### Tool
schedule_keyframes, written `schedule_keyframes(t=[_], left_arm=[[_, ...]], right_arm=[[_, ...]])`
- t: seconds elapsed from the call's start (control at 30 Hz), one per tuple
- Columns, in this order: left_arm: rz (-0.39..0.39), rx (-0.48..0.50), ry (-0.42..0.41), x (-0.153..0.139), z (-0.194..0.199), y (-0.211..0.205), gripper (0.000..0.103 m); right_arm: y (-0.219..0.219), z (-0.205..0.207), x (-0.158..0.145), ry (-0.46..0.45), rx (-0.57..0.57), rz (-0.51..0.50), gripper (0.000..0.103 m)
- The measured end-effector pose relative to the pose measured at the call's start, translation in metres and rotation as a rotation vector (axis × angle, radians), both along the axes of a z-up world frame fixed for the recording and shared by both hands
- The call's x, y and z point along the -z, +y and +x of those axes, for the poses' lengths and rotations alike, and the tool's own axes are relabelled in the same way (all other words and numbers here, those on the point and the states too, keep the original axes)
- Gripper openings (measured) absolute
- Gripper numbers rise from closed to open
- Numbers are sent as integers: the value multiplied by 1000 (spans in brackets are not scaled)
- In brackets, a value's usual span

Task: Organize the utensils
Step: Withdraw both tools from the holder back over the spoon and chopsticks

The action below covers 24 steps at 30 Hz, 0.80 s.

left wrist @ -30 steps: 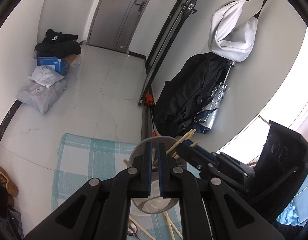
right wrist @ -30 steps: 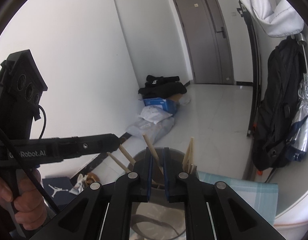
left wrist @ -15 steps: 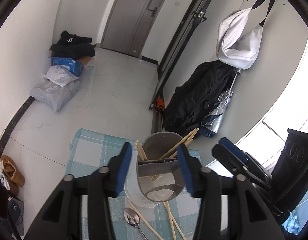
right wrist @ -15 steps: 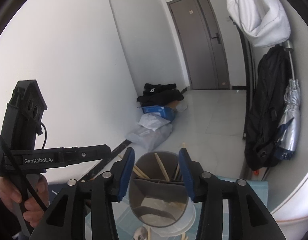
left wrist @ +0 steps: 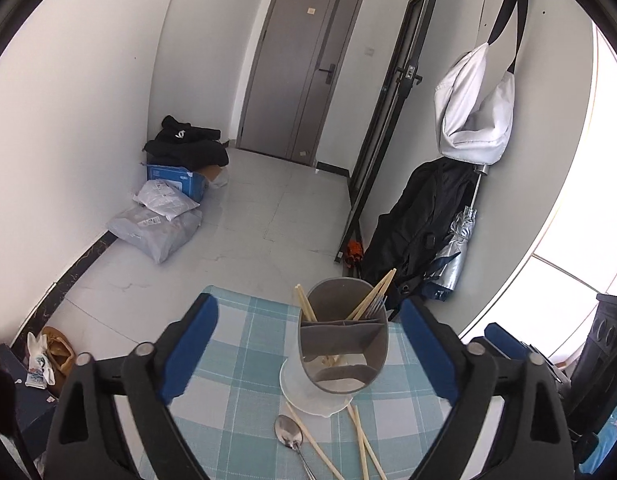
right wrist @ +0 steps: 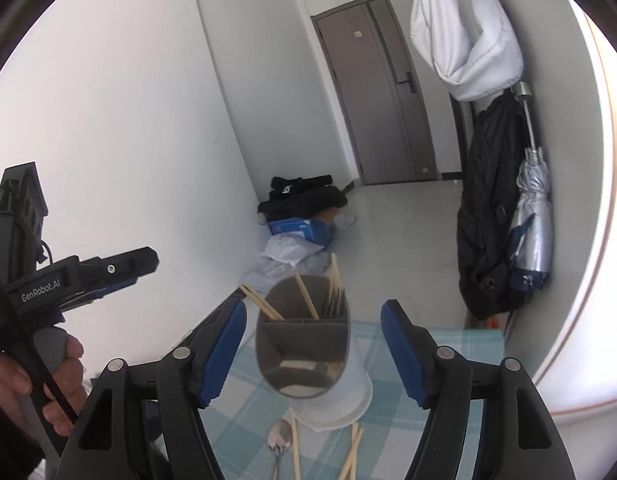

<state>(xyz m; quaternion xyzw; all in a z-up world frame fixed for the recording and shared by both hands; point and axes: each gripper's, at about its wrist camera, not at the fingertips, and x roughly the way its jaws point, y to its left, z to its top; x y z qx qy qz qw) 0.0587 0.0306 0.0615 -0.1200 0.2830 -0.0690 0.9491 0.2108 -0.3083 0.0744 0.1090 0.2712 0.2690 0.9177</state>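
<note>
Two views. Left wrist: left gripper (left wrist: 308,344) opening wide, empty, clear of the holder (left wrist: 342,336) near the bench (left wrist: 244,320) far edge; spoon (left wrist: 287,432) and chopsticks (left wrist: 360,440) loose in front. Right wrist: right gripper (right wrist: 312,356) opening, empty, flanking the holder (right wrist: 304,340) untouched.

This is a home's entrance hall: a grey metal front door (left wrist: 304,76) closes a pale tiled floor (left wrist: 248,224), a white cloth bag (left wrist: 474,112), black backpack (left wrist: 420,216) and folded silver umbrella (left wrist: 456,248) hang on the wall, and worn brown shoes (left wrist: 58,354) lie beside the skirting.
</note>
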Motion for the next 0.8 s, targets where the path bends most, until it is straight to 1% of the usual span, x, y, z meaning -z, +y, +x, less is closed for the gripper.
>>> schedule_keyframes(t=[0.03,0.13,0.23,0.3,0.4,0.53,0.63,0.8], left_arm=[[4,-4,-7,1,-4,-1,99],[32,-23,-25,5,-14,-3,102],[63,-44,-31,12,-22,-4,102],[88,-52,-19,20,-25,-4,102],[84,-49,3,31,-29,-2,102],[80,-63,2,46,-35,-4,102],[66,-59,5,57,-39,-4,102],[37,-54,47,84,-38,-2,102]], right_arm=[[-2,-5,0,-4,7,-5,74],[-6,-18,3,-2,16,-13,75],[-9,-30,9,1,19,-20,76],[-10,-38,12,0,26,-29,79],[-10,-49,19,8,27,-42,79],[-8,-59,32,30,28,-71,79],[-8,-63,45,56,26,-92,79],[-6,-65,66,115,29,-135,79]])
